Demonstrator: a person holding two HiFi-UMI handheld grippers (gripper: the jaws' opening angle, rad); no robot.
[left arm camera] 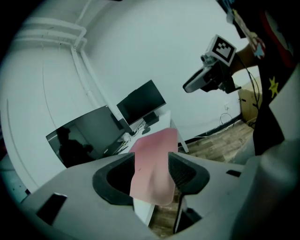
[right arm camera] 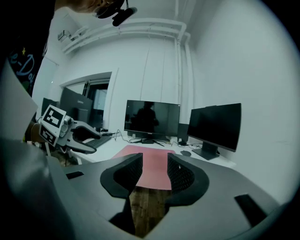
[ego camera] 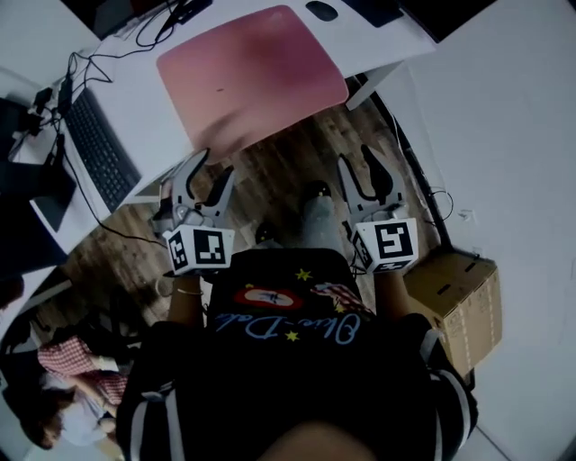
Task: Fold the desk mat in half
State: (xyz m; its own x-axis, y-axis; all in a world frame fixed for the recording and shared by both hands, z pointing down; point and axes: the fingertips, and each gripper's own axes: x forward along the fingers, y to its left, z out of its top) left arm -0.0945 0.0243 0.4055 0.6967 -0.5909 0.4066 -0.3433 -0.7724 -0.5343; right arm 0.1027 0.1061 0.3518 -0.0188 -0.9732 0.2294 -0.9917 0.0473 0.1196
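Observation:
The pink desk mat [ego camera: 252, 72] lies flat and unfolded on the white desk [ego camera: 148, 99], and its near edge reaches slightly past the desk's front. My left gripper [ego camera: 214, 167] hangs open in the air over the wooden floor, just short of the mat's near left corner. My right gripper [ego camera: 355, 158] is also open, level with it and short of the near right corner. In the left gripper view the mat [left arm camera: 154, 154] shows between the empty jaws of the left gripper [left arm camera: 152, 173], with the right gripper [left arm camera: 197, 84] at upper right. The right gripper [right arm camera: 154, 173] frames the mat [right arm camera: 151, 161] too.
A black keyboard [ego camera: 99, 149] lies left of the mat and a mouse [ego camera: 321, 11] behind it. Two monitors [right arm camera: 152, 117] [right arm camera: 215, 124] stand at the desk's back. A cardboard box [ego camera: 454, 302] sits on the floor at right. Another person [ego camera: 63, 387] sits at lower left.

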